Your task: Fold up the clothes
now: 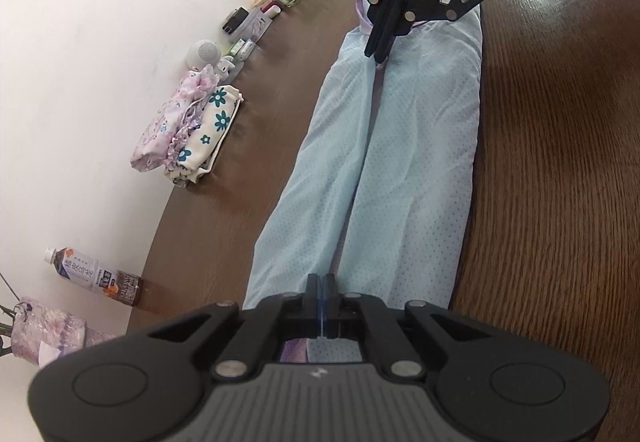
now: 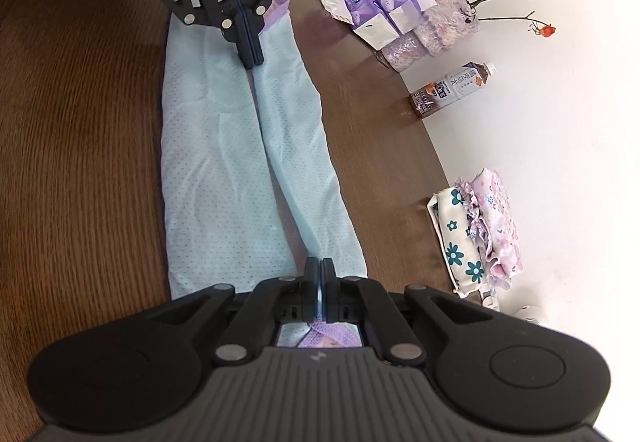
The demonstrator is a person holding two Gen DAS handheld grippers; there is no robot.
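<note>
Pale blue dotted trousers with a lilac waistband point(image 1: 400, 146) lie stretched lengthwise down the middle of the frame on the dark brown wooden surface point(image 1: 560, 170). The left gripper point(image 1: 322, 296), at bottom centre of its own view, has its fingers pinched together on one end of the fabric; the right gripper point(image 2: 319, 282) clamps the opposite end likewise. A stack of folded floral cloths point(image 1: 192, 130) sits at middle left, near the white wall.
</note>
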